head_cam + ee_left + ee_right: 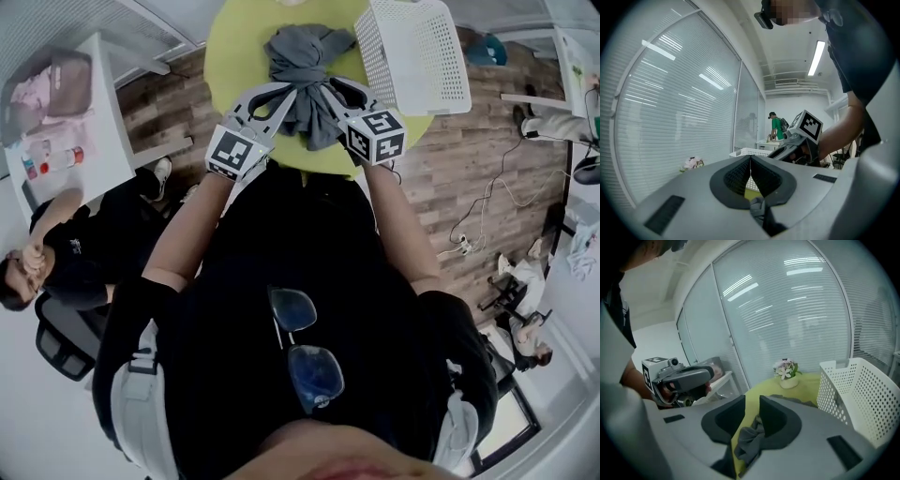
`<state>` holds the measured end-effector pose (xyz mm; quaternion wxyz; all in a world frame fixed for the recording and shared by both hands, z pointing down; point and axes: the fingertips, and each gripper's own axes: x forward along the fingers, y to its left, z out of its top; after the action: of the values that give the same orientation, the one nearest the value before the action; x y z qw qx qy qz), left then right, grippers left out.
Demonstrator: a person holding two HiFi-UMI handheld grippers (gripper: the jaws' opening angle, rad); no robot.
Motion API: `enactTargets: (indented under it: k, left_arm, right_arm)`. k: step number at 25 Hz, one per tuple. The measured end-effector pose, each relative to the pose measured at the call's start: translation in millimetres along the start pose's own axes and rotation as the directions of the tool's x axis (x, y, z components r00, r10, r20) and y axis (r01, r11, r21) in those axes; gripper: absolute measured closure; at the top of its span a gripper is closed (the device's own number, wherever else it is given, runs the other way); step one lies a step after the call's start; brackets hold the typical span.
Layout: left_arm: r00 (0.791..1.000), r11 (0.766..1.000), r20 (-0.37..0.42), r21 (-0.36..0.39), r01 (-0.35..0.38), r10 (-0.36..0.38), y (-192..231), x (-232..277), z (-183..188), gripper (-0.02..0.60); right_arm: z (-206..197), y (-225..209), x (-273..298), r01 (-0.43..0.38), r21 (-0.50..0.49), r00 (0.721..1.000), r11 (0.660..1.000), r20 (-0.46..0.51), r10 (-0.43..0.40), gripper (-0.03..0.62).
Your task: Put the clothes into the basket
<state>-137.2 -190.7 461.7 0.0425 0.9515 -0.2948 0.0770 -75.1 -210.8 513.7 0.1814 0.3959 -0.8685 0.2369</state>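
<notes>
A crumpled grey garment (pixel 305 66) lies on the round yellow-green table (pixel 234 56), just left of the white mesh basket (pixel 417 52). My left gripper (pixel 286 94) reaches the garment's near left side. In the left gripper view its jaws (pixel 750 171) are closed together, with a fold of grey cloth (pixel 758 208) caught low between them. My right gripper (pixel 328 91) is at the garment's near right side. Its jaws (pixel 752 411) stand a little apart, and grey cloth (pixel 750 441) hangs loosely in the gap. The basket (pixel 858 390) stands empty to the right.
A small flower pot (pixel 787 373) sits at the table's far side. A white side table (pixel 66 122) with bottles and a pink bag stands to the left, with a seated person (pixel 56 253) beside it. Cables (pixel 487 197) run over the wood floor on the right.
</notes>
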Motion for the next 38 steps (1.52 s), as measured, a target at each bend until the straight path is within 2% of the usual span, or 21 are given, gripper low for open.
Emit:
enactTargets:
  k: [5, 10, 14, 17, 21, 25, 30, 34, 38]
  left_arm:
    - [1.0, 1.0, 0.012, -0.018, -0.003, 0.003, 17, 12, -21, 0.571]
    - [1.0, 0.999, -0.011, -0.04, -0.03, 0.03, 36, 30, -52, 0.571]
    - [0.998, 0.995, -0.044, -0.081, -0.054, 0.051, 51, 42, -84, 0.571]
    - [0.995, 0.993, -0.077, -0.098, -0.07, 0.063, 61, 47, -107, 0.571]
    - [0.992, 0.988, -0.105, -0.131, -0.082, 0.068, 69, 54, -130, 0.571]
    - [0.989, 0.983, -0.118, -0.153, -0.102, 0.084, 78, 61, -140, 0.571]
    - [0.986, 0.974, -0.127, -0.188, -0.129, 0.106, 87, 67, -151, 0.571]
    - [0.984, 0.967, -0.135, -0.209, -0.146, 0.119, 91, 71, -156, 0.571]
    - [0.982, 0.964, -0.143, -0.217, -0.152, 0.123, 92, 68, -158, 0.571]
  right_arm:
    - [-26, -22, 42, 0.039, 0.046, 0.996, 0.998, -0.079, -0.035, 0.465]
    - [-56, -50, 80, 0.096, 0.083, 0.983, 0.992, -0.165, -0.081, 0.38]
    - [-84, -68, 107, 0.123, 0.143, 0.97, 0.982, -0.226, -0.089, 0.322]
    - [-104, -80, 126, 0.151, 0.177, 0.953, 0.972, -0.288, -0.096, 0.259]
    - [-132, -95, 146, 0.209, 0.208, 0.914, 0.956, -0.388, -0.115, 0.178]
    - [-152, -97, 165, 0.206, 0.241, 0.888, 0.948, -0.453, -0.078, 0.154]
    - [-167, -99, 178, 0.219, 0.246, 0.864, 0.944, -0.499, -0.07, 0.149]
    - [-172, -104, 189, 0.237, 0.248, 0.87, 0.939, -0.485, -0.091, 0.148]
    - [-172, -105, 193, 0.216, 0.243, 0.878, 0.946, -0.472, -0.08, 0.149]
